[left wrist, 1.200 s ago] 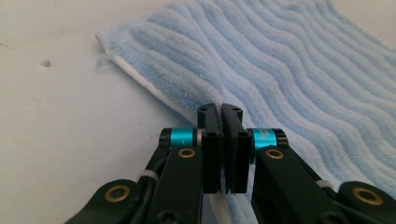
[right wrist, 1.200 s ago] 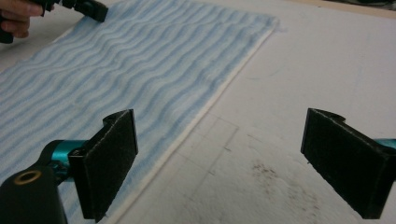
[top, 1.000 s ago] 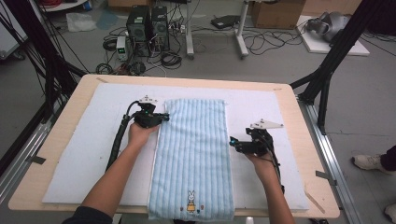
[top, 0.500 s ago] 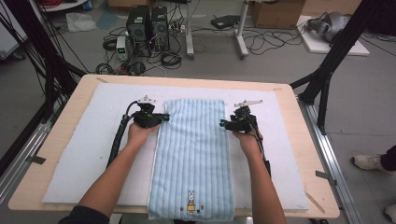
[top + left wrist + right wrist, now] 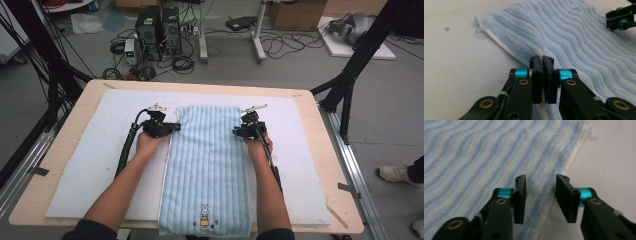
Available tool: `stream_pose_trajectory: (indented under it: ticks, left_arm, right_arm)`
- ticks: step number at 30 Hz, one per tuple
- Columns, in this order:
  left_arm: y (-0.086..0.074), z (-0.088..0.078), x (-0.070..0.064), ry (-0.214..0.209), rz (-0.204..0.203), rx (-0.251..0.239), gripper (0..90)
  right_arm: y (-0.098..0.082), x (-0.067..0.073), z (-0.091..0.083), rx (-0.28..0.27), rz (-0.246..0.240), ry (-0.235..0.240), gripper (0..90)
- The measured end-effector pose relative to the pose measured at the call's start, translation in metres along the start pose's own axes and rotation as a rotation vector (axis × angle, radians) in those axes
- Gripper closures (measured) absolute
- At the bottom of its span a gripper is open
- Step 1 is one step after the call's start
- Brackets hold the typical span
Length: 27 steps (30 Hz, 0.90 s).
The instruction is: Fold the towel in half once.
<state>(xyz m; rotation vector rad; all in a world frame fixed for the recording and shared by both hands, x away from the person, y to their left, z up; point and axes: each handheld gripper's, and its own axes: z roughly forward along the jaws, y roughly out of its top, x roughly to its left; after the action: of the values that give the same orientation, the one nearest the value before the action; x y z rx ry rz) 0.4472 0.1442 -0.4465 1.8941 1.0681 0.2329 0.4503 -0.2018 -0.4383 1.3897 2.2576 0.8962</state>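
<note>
A light blue striped towel [image 5: 207, 165] lies lengthwise on the white mat, with a small bunny picture [image 5: 204, 215] near its front end. My left gripper [image 5: 176, 127] sits at the towel's left edge. In the left gripper view its jaws [image 5: 542, 58] are shut, with the towel's [image 5: 574, 37] white hem pinched between them. My right gripper [image 5: 235, 131] is at the towel's right edge. Its jaws [image 5: 541, 178] have just been closing and still stand apart, straddling the hem of the towel [image 5: 474, 152] without pressing it. The right gripper [image 5: 621, 20] also shows far off in the left gripper view.
The white mat [image 5: 90, 150] covers most of the wooden table [image 5: 330, 150]. Behind the table the floor holds computer towers [image 5: 157, 25], cables and boxes. Black frame legs [image 5: 350, 85] stand at both sides. A person's shoe [image 5: 395, 172] is at the right.
The right hand has moved left and farther up the table, from the mat beside the towel to the towel's right edge, and its jaws have narrowed. The left hand has stayed put.
</note>
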Motion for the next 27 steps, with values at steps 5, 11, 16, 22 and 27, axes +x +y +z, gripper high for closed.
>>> stream_pose_trajectory:
  ticks: [5, 11, 16, 22, 27]
  left_arm:
    - [0.001, 0.0, -0.001, 0.014, 0.0, -0.001, 86.3]
    - [0.007, -0.002, 0.004, 0.023, -0.075, -0.072, 86.3]
    - [0.013, -0.005, 0.007, 0.017, -0.082, -0.095, 86.3]
    - [0.009, -0.013, 0.007, -0.011, -0.048, -0.074, 86.1]
    - [0.009, -0.024, 0.0, -0.044, -0.006, -0.067, 85.9]
  right_arm:
    - [0.002, 0.008, 0.0, 0.012, -0.067, 0.003, 86.0]
    - [0.006, 0.003, -0.004, -0.038, -0.028, -0.009, 86.2]
    - [0.012, 0.001, -0.01, -0.112, -0.021, 0.001, 86.2]
    - [0.006, 0.004, -0.014, -0.118, -0.019, 0.038, 86.1]
    - [-0.001, 0.005, -0.026, -0.153, -0.017, 0.072, 86.1]
